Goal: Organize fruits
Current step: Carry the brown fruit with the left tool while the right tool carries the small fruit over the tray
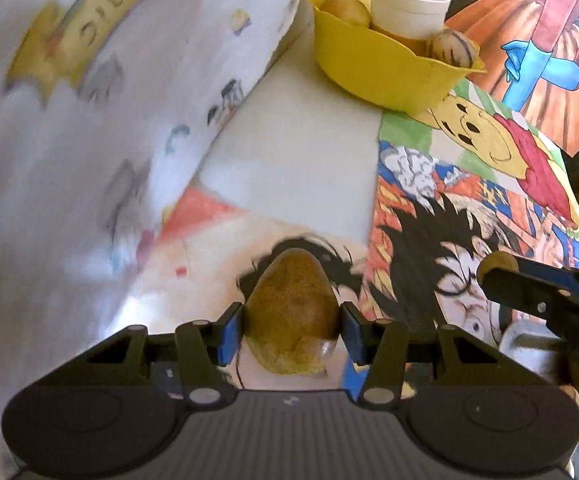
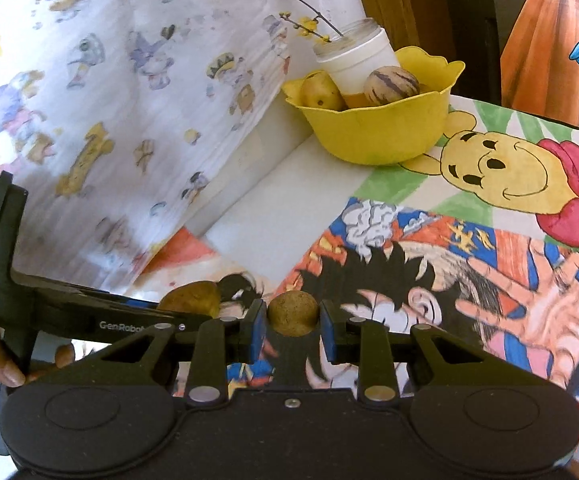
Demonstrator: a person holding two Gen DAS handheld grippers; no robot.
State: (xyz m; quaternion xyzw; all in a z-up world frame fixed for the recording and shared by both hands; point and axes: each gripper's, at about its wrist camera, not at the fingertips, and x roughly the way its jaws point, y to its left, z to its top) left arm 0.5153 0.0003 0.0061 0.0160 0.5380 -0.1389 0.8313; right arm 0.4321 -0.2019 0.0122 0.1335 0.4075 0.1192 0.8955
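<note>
My left gripper is shut on a brown egg-shaped fruit, held above the cartoon-printed tablecloth. My right gripper is shut on a small round brown fruit. That gripper also shows at the right of the left wrist view, and the left gripper with its fruit shows at the left of the right wrist view. A yellow scalloped bowl stands at the far side of the table. It holds a yellow fruit, a striped fruit and a white jar.
A white cloth printed with small cartoon figures hangs along the left, behind a white surface. A twig with yellow blossoms sticks out of the jar. A person's hand grips the left tool. An orange painted panel stands at the right.
</note>
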